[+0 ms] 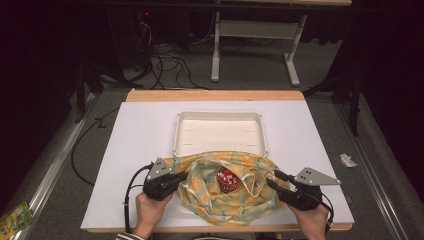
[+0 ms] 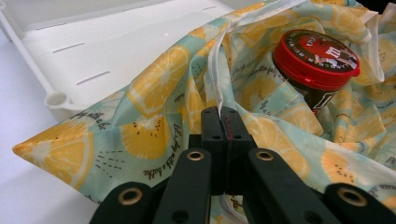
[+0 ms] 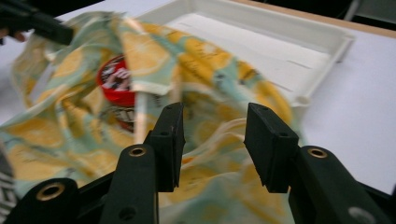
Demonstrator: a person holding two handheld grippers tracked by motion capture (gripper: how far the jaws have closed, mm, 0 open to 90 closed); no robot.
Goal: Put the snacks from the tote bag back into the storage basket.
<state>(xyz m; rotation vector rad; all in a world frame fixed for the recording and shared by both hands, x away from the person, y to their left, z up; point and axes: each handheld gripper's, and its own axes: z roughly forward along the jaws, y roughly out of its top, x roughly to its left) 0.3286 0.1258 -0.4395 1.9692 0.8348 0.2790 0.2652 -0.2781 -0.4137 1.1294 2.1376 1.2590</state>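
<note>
Lemon-print bag: left gripper fingers pinch its edge; right gripper fingers released, straddling fabric.

This looks like a lab or a recording room, not a home. The wooden table is covered with a plain white sheet. Around it the room is dark, with black curtains. On the grey carpet floor behind the table's far edge lie many loose black cables. A white metal desk frame stands further back.
</note>
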